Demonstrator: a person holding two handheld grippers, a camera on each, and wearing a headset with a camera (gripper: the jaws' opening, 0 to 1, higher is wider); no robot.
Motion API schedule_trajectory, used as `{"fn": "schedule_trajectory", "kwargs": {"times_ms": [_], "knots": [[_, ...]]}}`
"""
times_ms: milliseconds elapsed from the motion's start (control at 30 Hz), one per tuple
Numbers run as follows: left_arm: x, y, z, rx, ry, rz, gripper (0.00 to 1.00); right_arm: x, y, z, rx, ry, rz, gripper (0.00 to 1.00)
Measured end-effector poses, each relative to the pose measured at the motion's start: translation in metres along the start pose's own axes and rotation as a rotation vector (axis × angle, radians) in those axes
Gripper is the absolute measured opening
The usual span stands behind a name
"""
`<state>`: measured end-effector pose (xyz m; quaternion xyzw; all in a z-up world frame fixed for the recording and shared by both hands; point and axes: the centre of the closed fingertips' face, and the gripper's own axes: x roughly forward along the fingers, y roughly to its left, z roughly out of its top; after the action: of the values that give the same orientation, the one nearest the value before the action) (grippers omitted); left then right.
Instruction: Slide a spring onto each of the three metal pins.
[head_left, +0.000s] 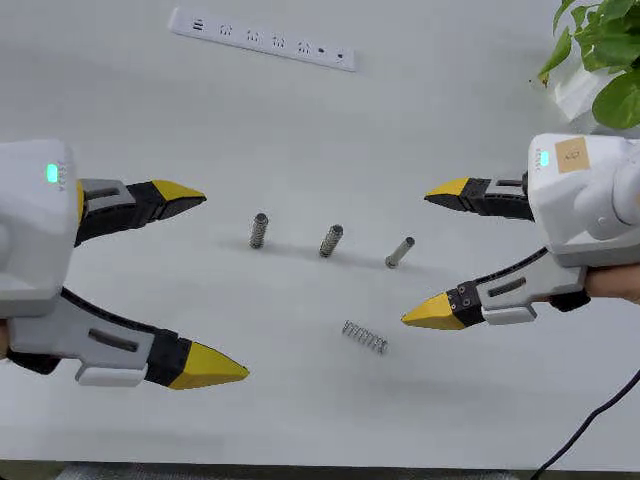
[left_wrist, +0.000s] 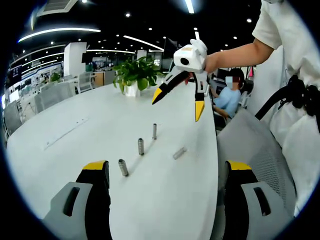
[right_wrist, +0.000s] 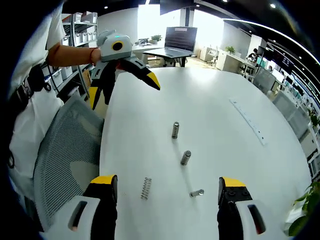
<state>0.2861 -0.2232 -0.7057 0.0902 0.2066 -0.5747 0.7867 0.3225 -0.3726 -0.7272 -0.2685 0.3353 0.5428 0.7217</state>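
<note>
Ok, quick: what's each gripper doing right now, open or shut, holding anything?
Left gripper: open, holding nothing.
Right gripper: open, holding nothing.

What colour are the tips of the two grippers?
Yellow, on black jaws. The head view shows it best, on the left gripper and the right gripper.
</note>
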Motion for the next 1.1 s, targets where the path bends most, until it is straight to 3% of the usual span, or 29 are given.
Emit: {"fn": "schedule_trajectory", "kwargs": {"times_ms": [333,533,767,1100], "knots": [[0.021,-0.015,0.003,0.074,0.072,-0.067,0.92,-0.019,0.02,-0.023,0.068,-0.018,-0.048,0.83],[0.039,-0.022,-0.003,0.134,0.148,-0.107,0.85,-0.027,0.025,-0.034,0.105,-0.035,-0.073,0.82],[0.066,-0.032,-0.007,0.178,0.19,-0.162,0.77,-0.036,0.029,-0.042,0.139,-0.056,-0.101,0.81],[0.098,-0.04,-0.033,0.207,0.27,-0.194,0.63,-0.044,0.033,-0.053,0.175,-0.071,-0.131,0.8]]}}
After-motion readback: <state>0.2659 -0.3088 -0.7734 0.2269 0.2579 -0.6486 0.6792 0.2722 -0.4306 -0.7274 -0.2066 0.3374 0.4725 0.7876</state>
